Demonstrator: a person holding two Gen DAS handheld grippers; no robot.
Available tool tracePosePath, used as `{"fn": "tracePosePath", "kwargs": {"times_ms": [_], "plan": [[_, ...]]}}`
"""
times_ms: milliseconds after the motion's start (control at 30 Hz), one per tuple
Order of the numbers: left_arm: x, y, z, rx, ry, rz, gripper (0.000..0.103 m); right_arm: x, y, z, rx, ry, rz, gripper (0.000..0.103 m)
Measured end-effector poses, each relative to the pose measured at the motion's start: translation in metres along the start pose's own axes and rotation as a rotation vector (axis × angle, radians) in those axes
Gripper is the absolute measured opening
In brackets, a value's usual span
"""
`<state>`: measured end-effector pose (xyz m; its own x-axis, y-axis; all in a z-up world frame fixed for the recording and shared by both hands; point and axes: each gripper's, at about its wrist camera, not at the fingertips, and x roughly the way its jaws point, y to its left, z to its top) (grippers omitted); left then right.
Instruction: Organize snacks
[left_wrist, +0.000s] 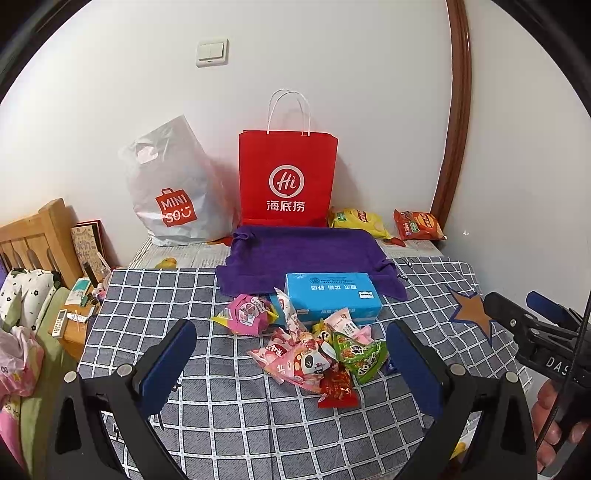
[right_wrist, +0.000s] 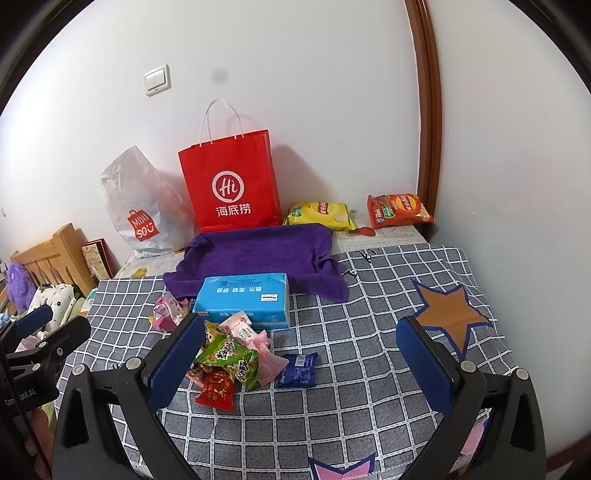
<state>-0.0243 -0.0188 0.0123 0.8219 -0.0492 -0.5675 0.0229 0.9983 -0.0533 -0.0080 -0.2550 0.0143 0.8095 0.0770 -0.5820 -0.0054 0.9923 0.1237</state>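
Both grippers, left (left_wrist: 291, 360) and right (right_wrist: 301, 352), fingers spread wide, empty, above the checked worktop (right_wrist: 369, 369). Snack packets (left_wrist: 314, 354) heaped mid-worktop, touching the blue tissue pack (left_wrist: 332, 295).

The left tongs (left_wrist: 291, 354) stand wide open, the two blue-padded fingers (left_wrist: 173, 363) far apart, and they grip nothing. The right tongs (right_wrist: 301, 356) are spread just as wide and are also empty. Both point forward, side by side. In the left wrist view the right tongs (left_wrist: 517, 310) show at the right edge, with the person's hand (left_wrist: 554, 417) around the handle below.
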Motion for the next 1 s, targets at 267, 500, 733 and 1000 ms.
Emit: {"fn": "tracePosePath", "kwargs": {"times_ms": [267, 500, 733, 1000], "plan": [[0.002, 0.0, -0.001, 0.001, 0.003, -0.002, 0.103, 0.004, 0.005, -0.004, -0.014, 0.001, 0.011, 0.102], [0.011, 0.005, -0.002, -0.006, 0.019, -0.001, 0.103, 0.011, 0.008, -0.005, -0.028, -0.025, 0.003, 0.102], [0.032, 0.016, -0.006, -0.02, 0.051, 0.016, 0.103, 0.033, 0.006, -0.007, -0.01, 0.021, -0.008, 0.101], [0.072, 0.028, -0.019, -0.039, 0.124, 0.021, 0.098, 0.078, 0.001, -0.023, -0.014, 0.133, 0.012, 0.088]]}}
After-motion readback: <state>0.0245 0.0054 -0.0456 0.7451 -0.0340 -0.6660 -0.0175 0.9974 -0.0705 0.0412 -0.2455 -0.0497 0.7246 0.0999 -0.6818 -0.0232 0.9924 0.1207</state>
